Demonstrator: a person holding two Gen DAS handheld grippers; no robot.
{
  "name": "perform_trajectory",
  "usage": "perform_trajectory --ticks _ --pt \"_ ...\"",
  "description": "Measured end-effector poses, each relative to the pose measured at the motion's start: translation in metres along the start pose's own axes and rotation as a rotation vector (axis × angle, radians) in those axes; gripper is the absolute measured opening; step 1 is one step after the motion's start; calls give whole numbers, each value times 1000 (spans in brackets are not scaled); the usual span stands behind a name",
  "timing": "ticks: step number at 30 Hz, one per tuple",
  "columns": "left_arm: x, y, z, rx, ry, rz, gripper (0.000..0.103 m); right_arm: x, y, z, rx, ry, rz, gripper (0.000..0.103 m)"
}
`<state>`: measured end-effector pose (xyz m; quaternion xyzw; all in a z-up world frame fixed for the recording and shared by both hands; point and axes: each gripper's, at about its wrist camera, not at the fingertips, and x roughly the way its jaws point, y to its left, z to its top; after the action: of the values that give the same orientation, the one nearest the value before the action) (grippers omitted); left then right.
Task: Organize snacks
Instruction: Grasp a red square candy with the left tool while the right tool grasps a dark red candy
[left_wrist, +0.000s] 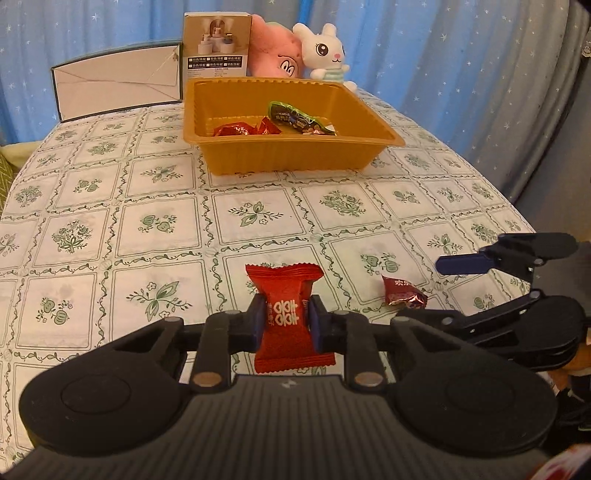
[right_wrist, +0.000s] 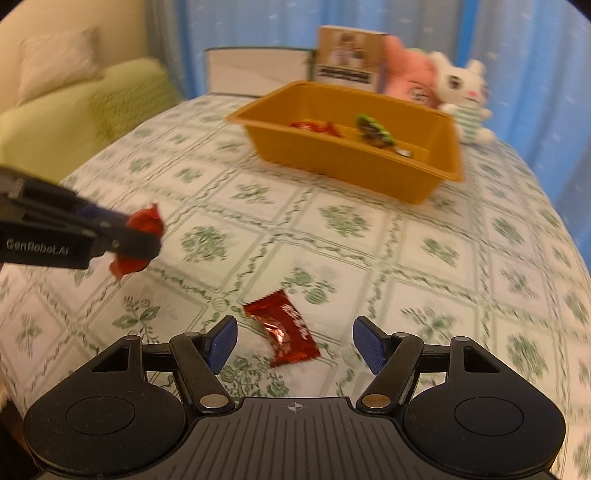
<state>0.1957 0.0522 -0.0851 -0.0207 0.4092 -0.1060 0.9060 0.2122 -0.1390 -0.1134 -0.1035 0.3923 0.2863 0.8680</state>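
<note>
Left gripper (left_wrist: 287, 322): fingers pinching 1 red candy (left_wrist: 286, 314), carrying it trayward (left_wrist: 221, 147). Right gripper (right_wrist: 291, 341): fingers spread, straddling 1 candy (right_wrist: 284, 328) near the bench's front edge; next, closing on it.

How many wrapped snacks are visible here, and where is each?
4, maybe more hidden in the tray: one red candy clamped in the left gripper, a darker red one on the table before the right gripper, a red wrapper and a green packet inside the tray.

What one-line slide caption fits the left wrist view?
Left gripper shut on a red candy, orange tray ahead on the floral tablecloth.
</note>
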Motion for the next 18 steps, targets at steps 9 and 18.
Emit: perform_trajectory --ticks 9,18 --pt "0 0 2 11 -14 16 22 19 -2 5 -61 42 11 44" --pt "4 -4 2 27 -9 6 22 14 0 6 -26 48 19 25"
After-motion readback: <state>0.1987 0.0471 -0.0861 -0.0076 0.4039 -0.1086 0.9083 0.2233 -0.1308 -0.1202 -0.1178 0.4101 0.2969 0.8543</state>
